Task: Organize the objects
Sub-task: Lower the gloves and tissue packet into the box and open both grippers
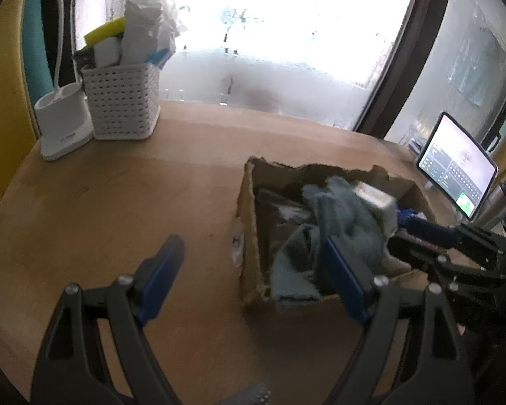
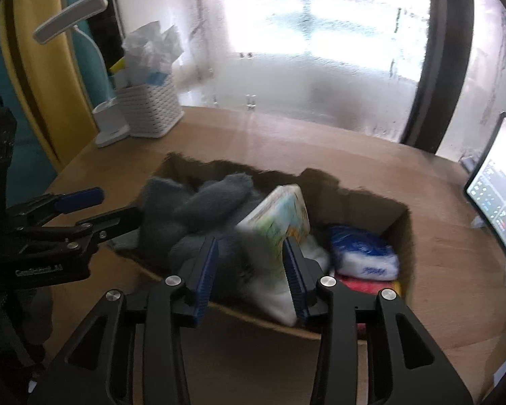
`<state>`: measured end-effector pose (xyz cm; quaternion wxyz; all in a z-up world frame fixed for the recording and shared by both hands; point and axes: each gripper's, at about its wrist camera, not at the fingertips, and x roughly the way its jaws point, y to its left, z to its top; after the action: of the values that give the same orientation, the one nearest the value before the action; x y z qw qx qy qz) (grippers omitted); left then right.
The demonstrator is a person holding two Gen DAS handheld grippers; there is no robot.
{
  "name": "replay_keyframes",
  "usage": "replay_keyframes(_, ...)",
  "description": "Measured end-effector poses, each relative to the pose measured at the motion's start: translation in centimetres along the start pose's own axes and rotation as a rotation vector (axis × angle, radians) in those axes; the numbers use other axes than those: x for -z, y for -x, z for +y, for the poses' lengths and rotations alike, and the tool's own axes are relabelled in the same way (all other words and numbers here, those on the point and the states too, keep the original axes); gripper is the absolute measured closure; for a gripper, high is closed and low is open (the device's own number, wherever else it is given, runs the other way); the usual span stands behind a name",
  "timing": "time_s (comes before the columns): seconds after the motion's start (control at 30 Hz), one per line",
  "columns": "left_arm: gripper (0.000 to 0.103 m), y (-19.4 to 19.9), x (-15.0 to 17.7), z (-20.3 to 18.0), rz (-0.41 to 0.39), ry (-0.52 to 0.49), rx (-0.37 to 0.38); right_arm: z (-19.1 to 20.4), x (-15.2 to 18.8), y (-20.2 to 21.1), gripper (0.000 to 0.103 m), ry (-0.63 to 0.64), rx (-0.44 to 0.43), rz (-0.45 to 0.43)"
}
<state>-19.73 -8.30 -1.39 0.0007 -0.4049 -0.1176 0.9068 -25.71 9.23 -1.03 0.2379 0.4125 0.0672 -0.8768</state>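
An open cardboard box sits on the round wooden table. It holds a grey-blue cloth, a colourful tissue pack, a blue-and-white packet and something red. My left gripper is open, straddling the box's left wall. My right gripper is open over the box with the tissue pack between its jaws; whether the pads touch it is unclear. It shows at the box's right side in the left wrist view.
A white perforated basket stuffed with packets and a white lamp base stand at the table's far left by the window. A lit tablet stands at the right edge.
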Motion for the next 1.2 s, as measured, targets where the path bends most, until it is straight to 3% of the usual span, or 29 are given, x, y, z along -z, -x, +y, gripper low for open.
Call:
replay_keyframes(0.4,0.018,1.8,1.1,-0.7,-0.007,-0.015,-0.001,0.3,1.1,1.6,0.06,-0.012,0.015,-0.004)
replay_keyframes(0.43,0.018,2.0,1.2,-0.9,-0.007,-0.018,0.0,0.3,1.2,1.8,0.057,-0.013,0.018,-0.004)
replay_keyframes(0.53,0.018,2.3,1.6,-1.4,-0.007,-0.027,0.004,0.1,1.8,2.5,0.037,-0.02,0.023,-0.017)
replay_keyframes(0.8,0.018,3.6,2.4,-2.5,-0.022,-0.041,0.001,-0.8,3.2,3.6,0.036,-0.049,0.047,-0.016)
replay_keyframes(0.97,0.018,4.2,2.9,-3.1,-0.025,-0.047,0.005,-1.2,3.9,4.7,0.021,-0.058,0.066,-0.039)
replay_keyframes(1.2,0.018,4.8,3.6,-4.0,-0.028,-0.059,0.01,-1.7,4.9,5.9,0.02,-0.068,0.085,-0.051)
